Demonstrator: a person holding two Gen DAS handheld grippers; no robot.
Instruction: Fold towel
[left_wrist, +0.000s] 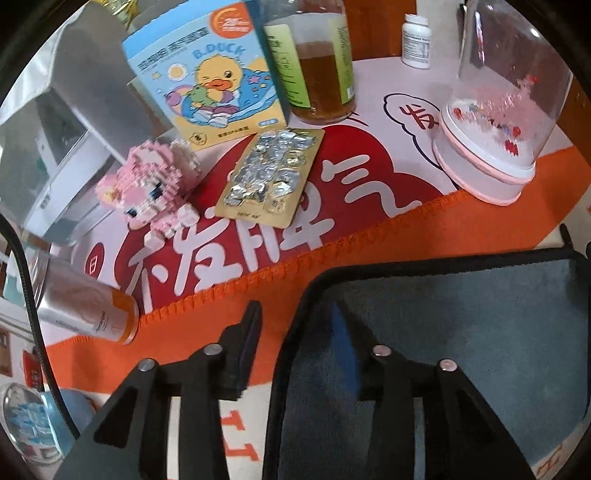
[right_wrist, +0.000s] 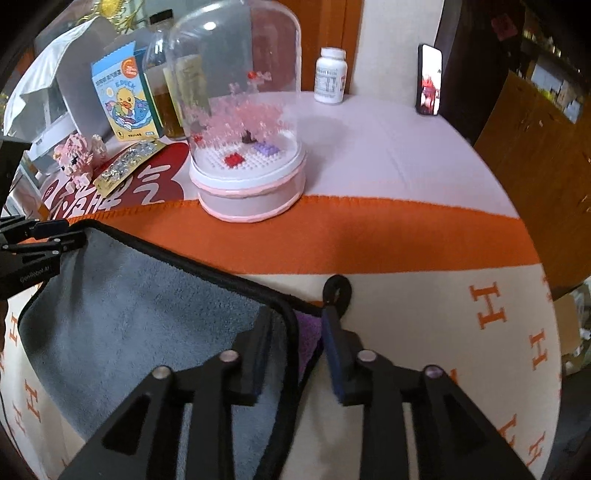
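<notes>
lying on the orange-and-cream blanket (right_wrist: 424, 236), the grey towel (right_wrist: 122, 325) with black edging has a corner turned up, showing purple beneath. the right gripper (right_wrist: 295, 332) has its jaws spread, straddling that black-trimmed corner. the left gripper (left_wrist: 295, 332) also has its jaws spread around the towel's edge at the opposite corner. a domed brick display (right_wrist: 245, 147) stands just beyond the towel.
</notes>
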